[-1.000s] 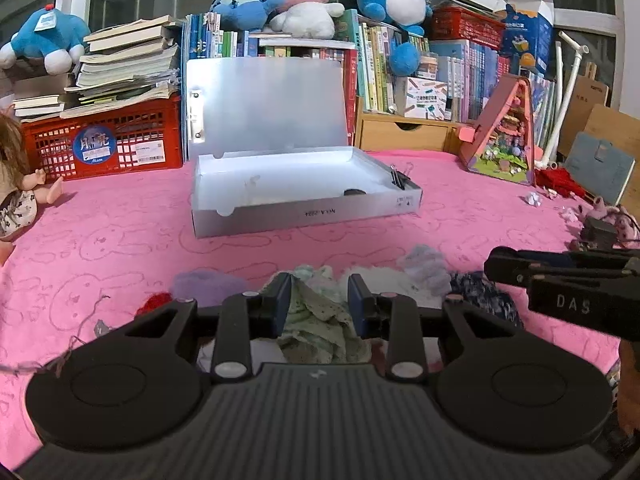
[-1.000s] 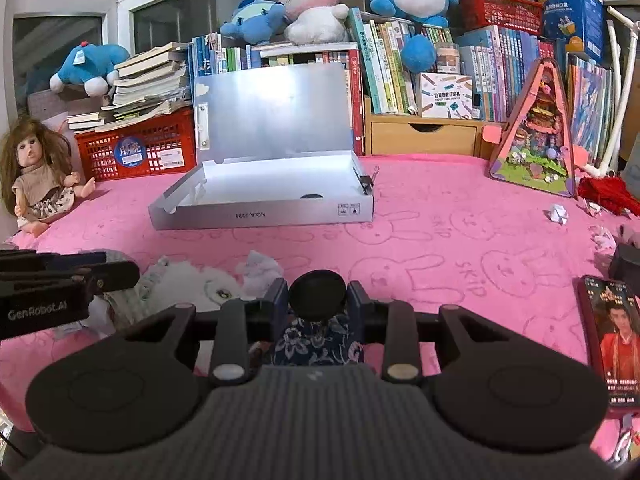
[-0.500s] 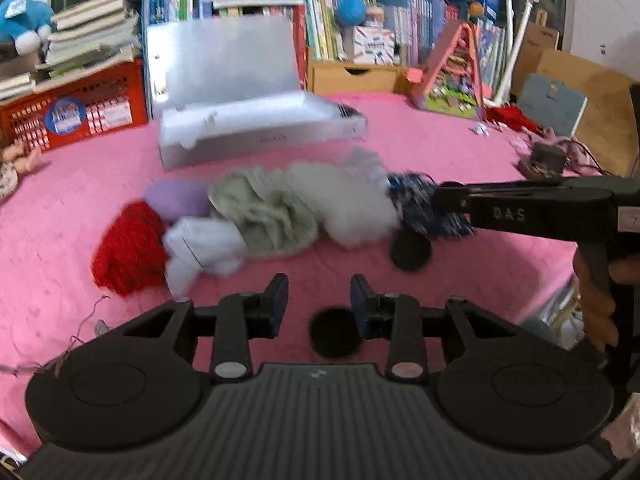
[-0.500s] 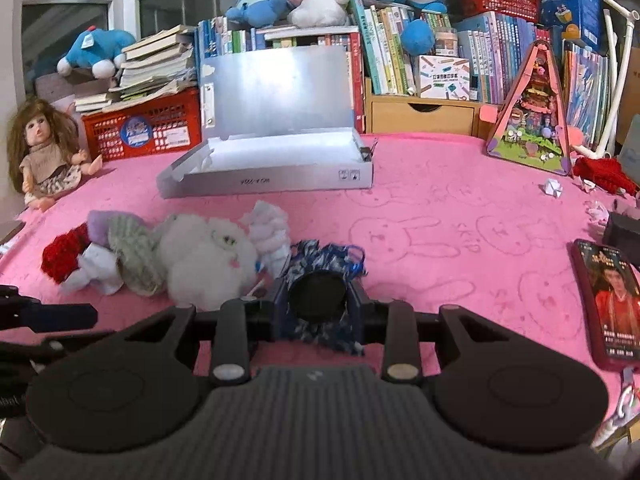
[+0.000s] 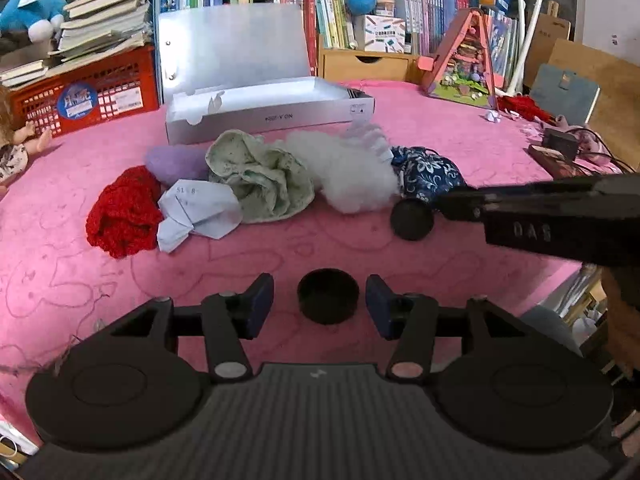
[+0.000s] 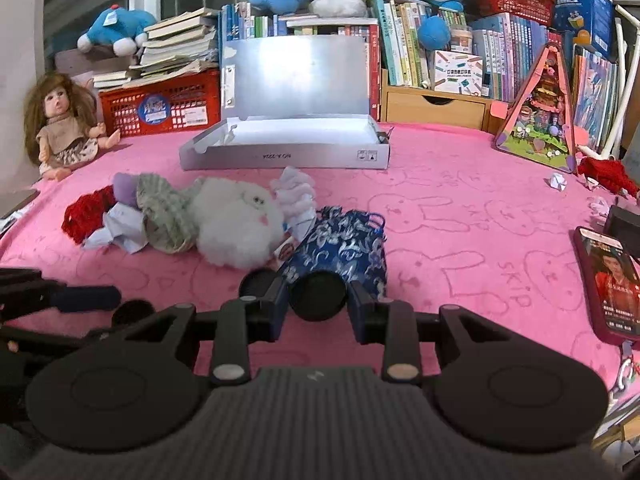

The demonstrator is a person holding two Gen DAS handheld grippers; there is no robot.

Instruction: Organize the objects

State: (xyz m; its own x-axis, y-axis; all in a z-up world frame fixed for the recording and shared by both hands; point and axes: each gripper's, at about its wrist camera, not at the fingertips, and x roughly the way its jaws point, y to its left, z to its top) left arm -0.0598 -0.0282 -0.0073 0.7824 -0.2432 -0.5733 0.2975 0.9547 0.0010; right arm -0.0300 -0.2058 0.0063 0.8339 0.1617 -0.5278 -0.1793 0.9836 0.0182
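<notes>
On the pink blanket [image 5: 280, 248] a small black cap [image 5: 328, 300] sits between the fingers of my left gripper [image 5: 320, 286]. Its jaws are opening and there is a gap on each side of the cap. My right gripper [image 6: 318, 288] is shut on a second black round cap [image 6: 318, 298], just in front of the blue floral pouch [image 6: 344, 244]. In the left wrist view the right gripper [image 5: 440, 200] reaches in from the right with that cap [image 5: 412, 220]. The open silver box [image 5: 268, 118] stands behind a row of red yarn [image 5: 120, 212], folded paper [image 5: 200, 208], green cloth [image 5: 260, 176] and white plush [image 5: 348, 168].
A doll [image 6: 60, 128] sits at the far left by a red crate [image 6: 160, 108] stacked with books. A phone [image 6: 608, 280] lies near the blanket's right edge. A triangular toy house [image 6: 540, 116] and a wooden drawer [image 6: 436, 104] stand at the back right.
The left gripper pulled back from the pile and its jaws widened; a black cap now sits loose between them. The right gripper also drew back, still shut on its black cap.
</notes>
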